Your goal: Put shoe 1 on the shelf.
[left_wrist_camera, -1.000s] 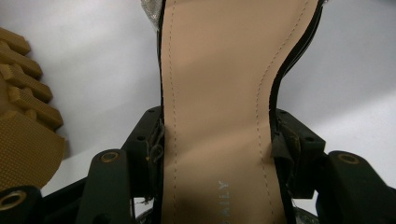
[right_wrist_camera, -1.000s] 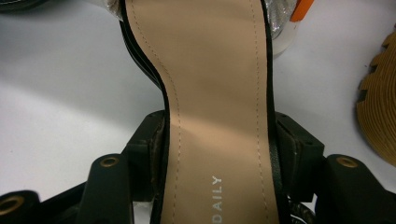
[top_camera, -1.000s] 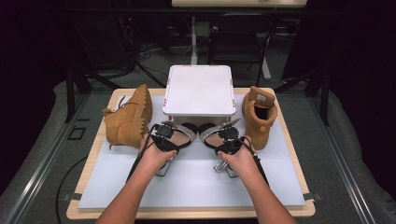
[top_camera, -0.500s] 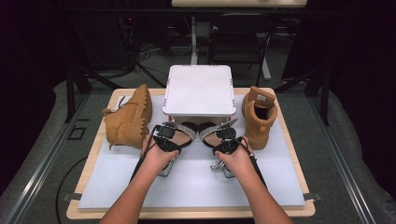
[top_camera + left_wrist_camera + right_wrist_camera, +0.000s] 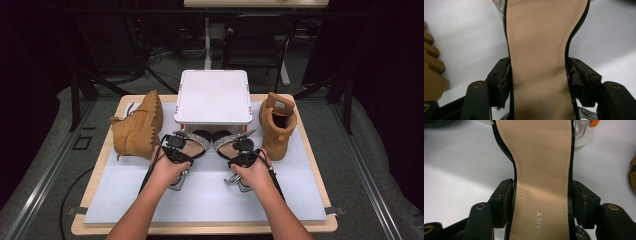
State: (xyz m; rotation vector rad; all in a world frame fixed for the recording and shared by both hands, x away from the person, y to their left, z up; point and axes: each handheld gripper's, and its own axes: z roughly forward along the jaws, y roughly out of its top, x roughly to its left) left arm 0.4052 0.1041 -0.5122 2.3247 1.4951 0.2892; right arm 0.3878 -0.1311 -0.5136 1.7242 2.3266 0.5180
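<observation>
text: "DAILY" | on: tan insole of right sandal (image 5: pixel 541 170) | left sandal (image 5: pixel 539 50) print: faded, unreadable

High view overhead facing forward, claw cameras close (sharing sandals (image 5: pixel 210 142))

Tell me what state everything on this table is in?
White box, lid on.
Left boot, lying on its side.
Right boot, upright.
Left gripper, jaws just opening, astride left sandal.
Right gripper, jaws just easing, pads touching right sandal.
</observation>
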